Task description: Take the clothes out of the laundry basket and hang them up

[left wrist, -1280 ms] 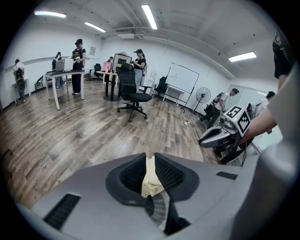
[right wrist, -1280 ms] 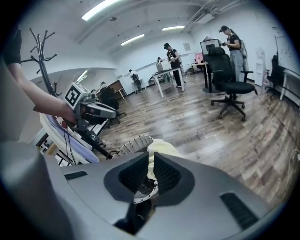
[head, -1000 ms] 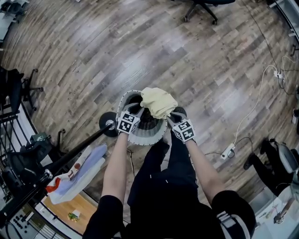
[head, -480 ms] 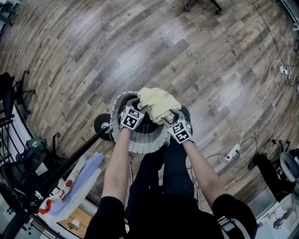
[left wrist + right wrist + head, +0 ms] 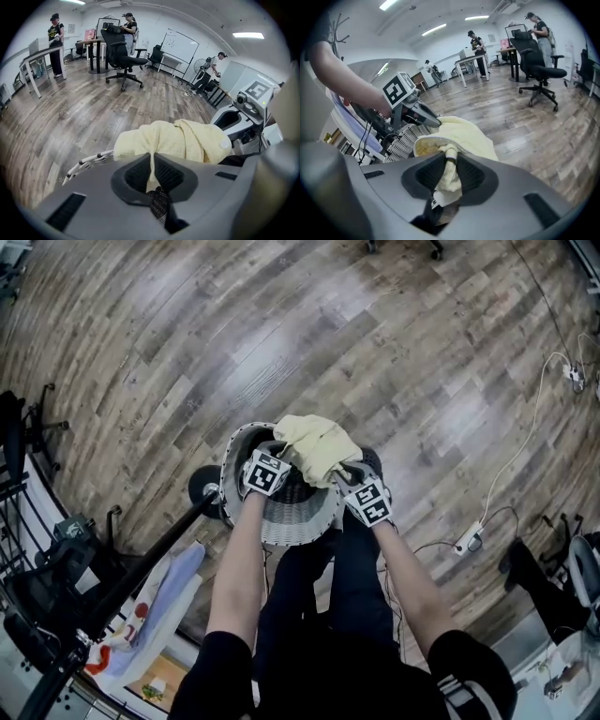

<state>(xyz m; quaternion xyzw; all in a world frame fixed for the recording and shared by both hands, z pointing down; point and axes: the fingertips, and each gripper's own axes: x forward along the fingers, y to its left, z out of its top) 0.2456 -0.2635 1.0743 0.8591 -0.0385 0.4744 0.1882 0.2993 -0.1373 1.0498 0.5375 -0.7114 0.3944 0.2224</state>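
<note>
A pale yellow garment (image 5: 314, 444) lies bunched on the far rim of the white slatted laundry basket (image 5: 292, 524), which stands on the wood floor before the person's legs. My left gripper (image 5: 280, 450) has just closed on a thin fold of the garment (image 5: 173, 138); its jaws (image 5: 152, 161) meet with the cloth pinched between them. My right gripper (image 5: 343, 473) grips the garment's near right side. Its jaws (image 5: 450, 164) have just been closing and now pinch a thicker roll of yellow cloth (image 5: 461, 133). The basket's inside is mostly hidden.
A black pole (image 5: 141, 563) with a round base (image 5: 202, 488) runs left of the basket, with light clothes (image 5: 159, 601) beside it. A power strip and cable (image 5: 463, 542) lie on the floor at right. An office chair (image 5: 122, 51), desks and people stand farther off.
Both grippers came down onto the yellow garment over the basket, mostly in the first half second. The garment stays bunched on the far rim.
</note>
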